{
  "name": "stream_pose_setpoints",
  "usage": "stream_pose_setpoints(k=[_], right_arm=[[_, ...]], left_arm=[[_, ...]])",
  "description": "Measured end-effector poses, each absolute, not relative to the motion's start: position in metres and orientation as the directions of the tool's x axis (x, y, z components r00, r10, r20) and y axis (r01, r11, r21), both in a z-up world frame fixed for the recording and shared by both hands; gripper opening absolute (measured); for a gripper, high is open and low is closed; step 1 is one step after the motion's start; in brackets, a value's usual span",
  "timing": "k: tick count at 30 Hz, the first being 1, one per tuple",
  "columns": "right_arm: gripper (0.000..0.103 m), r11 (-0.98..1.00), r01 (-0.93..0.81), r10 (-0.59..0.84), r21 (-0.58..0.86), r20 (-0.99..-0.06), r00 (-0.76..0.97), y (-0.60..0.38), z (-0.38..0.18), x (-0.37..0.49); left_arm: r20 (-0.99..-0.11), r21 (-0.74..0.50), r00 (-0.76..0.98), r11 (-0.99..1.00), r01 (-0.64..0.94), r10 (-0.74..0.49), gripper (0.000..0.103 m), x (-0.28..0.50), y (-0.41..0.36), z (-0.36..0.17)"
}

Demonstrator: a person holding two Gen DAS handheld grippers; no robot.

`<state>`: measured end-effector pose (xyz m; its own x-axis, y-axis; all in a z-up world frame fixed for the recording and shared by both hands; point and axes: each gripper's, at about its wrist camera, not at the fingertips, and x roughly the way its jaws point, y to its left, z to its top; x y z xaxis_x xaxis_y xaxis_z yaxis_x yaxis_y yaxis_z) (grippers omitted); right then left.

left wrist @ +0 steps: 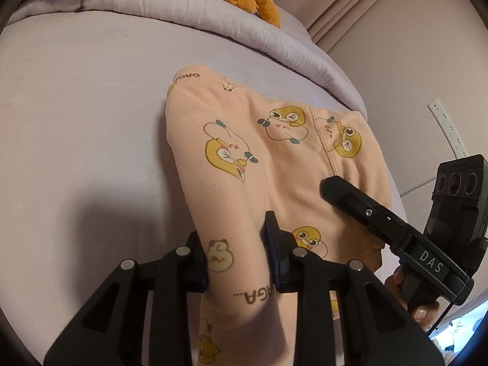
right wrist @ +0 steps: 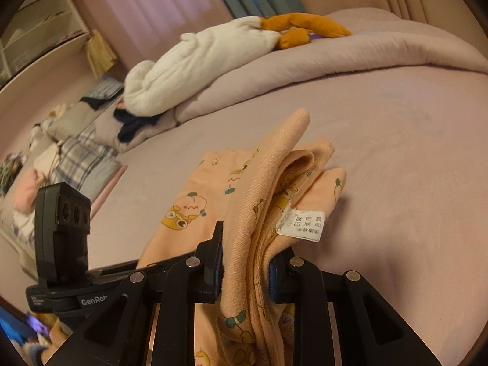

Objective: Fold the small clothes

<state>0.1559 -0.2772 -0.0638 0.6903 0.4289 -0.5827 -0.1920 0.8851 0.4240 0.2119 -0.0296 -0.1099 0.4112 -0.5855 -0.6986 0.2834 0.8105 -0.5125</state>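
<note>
A small peach garment (left wrist: 244, 152) printed with cartoon ducks and bunnies lies folded on the lilac bed sheet (left wrist: 76, 122). My left gripper (left wrist: 235, 262) is shut on a fold of it near the camera. My right gripper (right wrist: 244, 262) is shut on its bunched waistband edge, where a white care label (right wrist: 302, 224) hangs. In the left wrist view the right gripper (left wrist: 335, 187) reaches in from the right over the garment. The garment (right wrist: 213, 201) trails from the right gripper down onto the sheet.
A rolled lilac duvet (left wrist: 183, 9) runs along the far side, with a white and orange plush toy (right wrist: 213, 52) on it. Piled clothes and plaid fabric (right wrist: 76, 152) lie at the bed's left. The padded headboard (left wrist: 381, 15) stands behind.
</note>
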Motion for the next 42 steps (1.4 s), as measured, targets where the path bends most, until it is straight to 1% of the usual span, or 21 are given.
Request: stream_pose_setpoints(k=[8, 17, 29, 42], right_arm=[[0.025, 0.882, -0.264, 0.452, 0.389, -0.544, 0.707, -0.251, -0.04, 0.118], [0.025, 0.879, -0.329, 0.468, 0.344, -0.502, 0.727, -0.226, -0.017, 0.076], [0.025, 0.876, -0.383, 0.48, 0.293, -0.46, 0.747, -0.205, 0.003, 0.027], [0.025, 0.855, -0.455, 0.519, 0.25, -0.41, 0.75, -0.183, 0.022, -0.007]], left_arm=[[-0.674, -0.49, 0.475, 0.824, 0.286, -0.566, 0.028, 0.166, -0.009, -0.083], [-0.653, -0.434, 0.548, 0.852, 0.294, -0.522, 0.029, 0.118, 0.012, -0.057], [-0.618, -0.417, 0.603, 0.86, 0.293, -0.505, 0.029, 0.073, 0.03, -0.039], [-0.576, -0.38, 0.68, 0.885, 0.269, -0.454, 0.029, 0.024, 0.056, -0.014]])
